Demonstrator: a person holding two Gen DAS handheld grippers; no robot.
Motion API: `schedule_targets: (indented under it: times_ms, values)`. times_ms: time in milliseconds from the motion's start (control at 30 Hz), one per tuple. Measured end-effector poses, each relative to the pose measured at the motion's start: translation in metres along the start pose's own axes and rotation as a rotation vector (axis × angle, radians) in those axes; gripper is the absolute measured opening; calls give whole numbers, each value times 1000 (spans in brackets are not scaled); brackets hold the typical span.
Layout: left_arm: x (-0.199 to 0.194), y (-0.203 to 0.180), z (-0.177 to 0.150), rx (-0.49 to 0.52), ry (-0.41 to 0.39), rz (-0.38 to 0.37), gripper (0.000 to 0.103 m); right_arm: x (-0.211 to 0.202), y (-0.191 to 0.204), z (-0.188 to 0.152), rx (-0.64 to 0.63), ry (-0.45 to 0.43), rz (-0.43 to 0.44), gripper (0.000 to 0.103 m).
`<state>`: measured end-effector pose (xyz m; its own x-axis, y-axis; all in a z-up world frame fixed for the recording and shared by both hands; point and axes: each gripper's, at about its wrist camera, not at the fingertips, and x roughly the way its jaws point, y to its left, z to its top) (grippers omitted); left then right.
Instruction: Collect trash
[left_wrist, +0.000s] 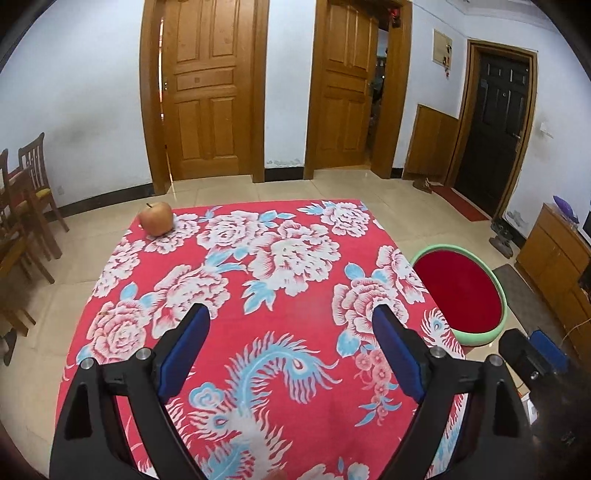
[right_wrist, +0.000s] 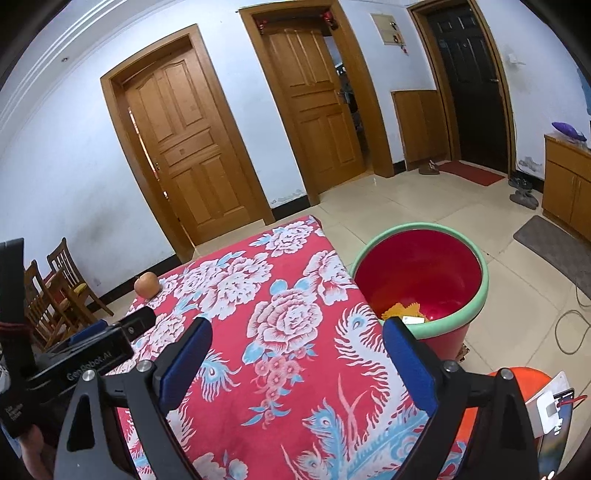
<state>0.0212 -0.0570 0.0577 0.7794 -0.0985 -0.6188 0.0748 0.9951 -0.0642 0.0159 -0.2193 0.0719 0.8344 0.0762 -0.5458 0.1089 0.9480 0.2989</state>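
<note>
Hovering above the desk (left_wrist: 258, 258), the left gripper (left_wrist: 290, 325) is seen with its blue-padded fingers (left_wrist: 184, 350) spread wide and nothing between them. The right gripper (right_wrist: 297, 339) is likewise held wide and empty over the flowered cloth. An apple (left_wrist: 156, 218) is set at the desk's far left corner. Yellow and white trash (right_wrist: 404, 313) is seen lying inside the red bucket (right_wrist: 476, 295) beside the desk's right edge.
</note>
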Motion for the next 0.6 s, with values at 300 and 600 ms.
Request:
schedule_targets:
  times_ms: [300, 600]
  values:
    - [-13, 15, -2, -45, -24, 14, 89, -4, 14, -5, -25, 3, 11, 96]
    - [-15, 20, -4, -49, -34, 28, 89, -2, 18, -7, -29, 14, 21, 96]
